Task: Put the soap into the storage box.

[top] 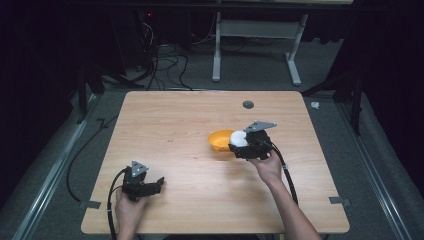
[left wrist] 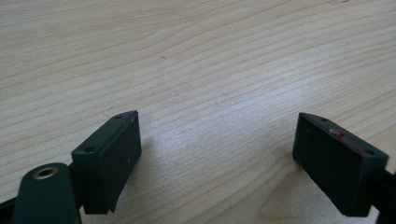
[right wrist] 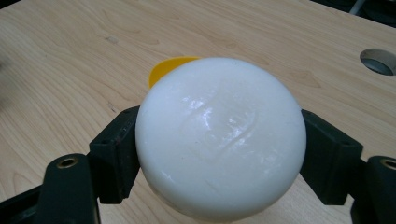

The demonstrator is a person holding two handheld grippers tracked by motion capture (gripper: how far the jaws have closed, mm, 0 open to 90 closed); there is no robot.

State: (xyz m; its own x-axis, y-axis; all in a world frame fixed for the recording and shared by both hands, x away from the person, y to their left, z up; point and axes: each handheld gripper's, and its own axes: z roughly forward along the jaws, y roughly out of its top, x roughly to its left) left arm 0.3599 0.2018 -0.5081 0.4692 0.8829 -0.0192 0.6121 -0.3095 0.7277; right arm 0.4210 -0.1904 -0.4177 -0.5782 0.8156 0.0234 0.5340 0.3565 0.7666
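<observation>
Currently a white puck (right wrist: 220,140) is clamped in the right hand-held gripper (top: 240,142) at the yellow bowl (top: 220,140)'s rim; it should be centred over the bowl before release. Left hand-held gripper (left wrist: 217,154) is kept released, empty, on the table (top: 175,125).

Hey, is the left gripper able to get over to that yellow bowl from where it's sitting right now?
Probably yes: the left gripper is open and holds nothing, and bare table lies between it and the yellow bowl.

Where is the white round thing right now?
The white disc is clamped in the right tongs, right of the table's middle in the high view, at the yellow bowl's near rim.
</observation>
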